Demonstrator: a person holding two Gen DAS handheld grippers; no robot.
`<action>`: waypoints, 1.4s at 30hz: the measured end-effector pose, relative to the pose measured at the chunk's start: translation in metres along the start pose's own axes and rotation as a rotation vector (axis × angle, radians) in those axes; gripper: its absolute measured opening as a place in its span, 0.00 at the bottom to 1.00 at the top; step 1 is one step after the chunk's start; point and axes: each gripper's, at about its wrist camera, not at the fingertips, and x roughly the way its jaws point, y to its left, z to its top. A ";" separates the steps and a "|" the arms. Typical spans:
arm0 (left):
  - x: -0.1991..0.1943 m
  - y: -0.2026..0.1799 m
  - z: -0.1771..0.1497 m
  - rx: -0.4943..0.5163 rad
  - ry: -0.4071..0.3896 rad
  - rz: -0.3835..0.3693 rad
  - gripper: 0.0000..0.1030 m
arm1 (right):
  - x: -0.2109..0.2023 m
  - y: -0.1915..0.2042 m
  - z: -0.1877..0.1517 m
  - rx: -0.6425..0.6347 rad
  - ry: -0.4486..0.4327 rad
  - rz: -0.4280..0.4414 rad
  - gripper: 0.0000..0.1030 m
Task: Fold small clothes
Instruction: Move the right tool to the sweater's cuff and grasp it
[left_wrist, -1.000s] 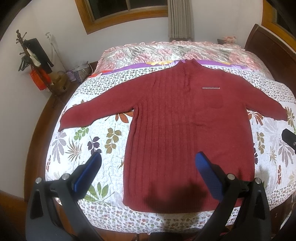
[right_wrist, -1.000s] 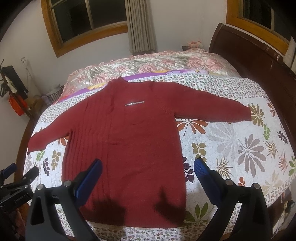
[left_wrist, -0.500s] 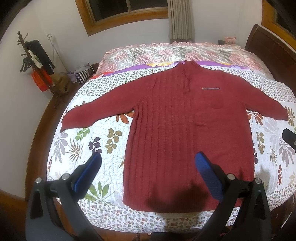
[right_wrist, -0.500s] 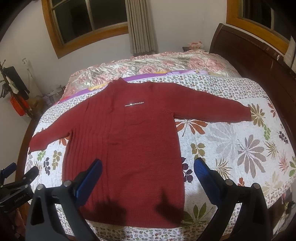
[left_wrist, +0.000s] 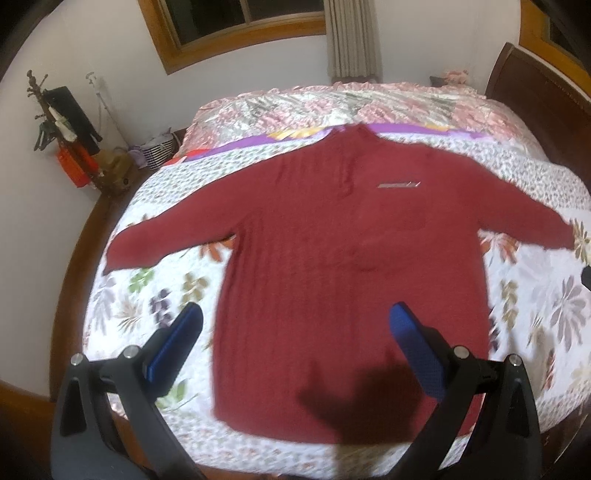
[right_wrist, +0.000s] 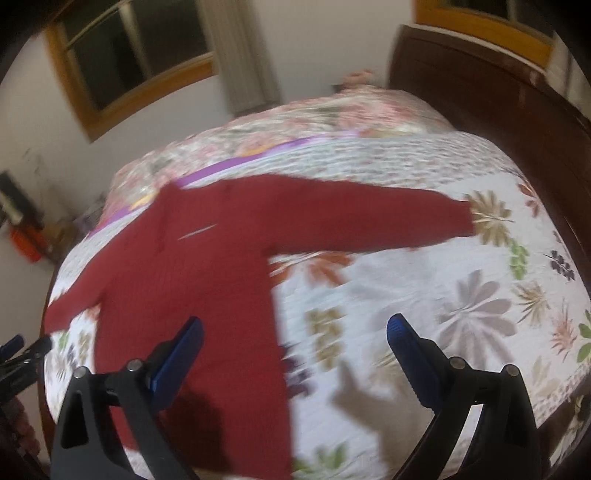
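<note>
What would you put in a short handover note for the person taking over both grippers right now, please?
Left gripper: open, holding nothing, above the hem end of the sweater.
Right gripper: open, holding nothing, over the sweater's side edge and the quilt; this view is motion-blurred.
Sweater: dark red, flat on the quilt, front up, both sleeves spread out to the sides, collar towards the pink bedding.
Done: garment laid out; no fold made yet.
Left: all of the folding, probably sleeves in first, then the body.

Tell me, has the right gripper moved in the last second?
Yes. The right gripper swung right: the sweater now sits further left in its view, toward the right sleeve.
</note>
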 end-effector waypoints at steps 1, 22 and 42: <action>0.003 -0.014 0.009 0.004 -0.006 -0.006 0.97 | 0.007 -0.029 0.013 0.023 -0.003 -0.017 0.96; 0.073 -0.249 0.095 0.097 -0.051 -0.024 0.97 | 0.217 -0.302 0.118 -0.019 0.170 -0.150 0.96; 0.042 -0.247 0.099 0.088 -0.122 -0.014 0.97 | 0.196 -0.278 0.129 -0.070 0.104 -0.100 0.96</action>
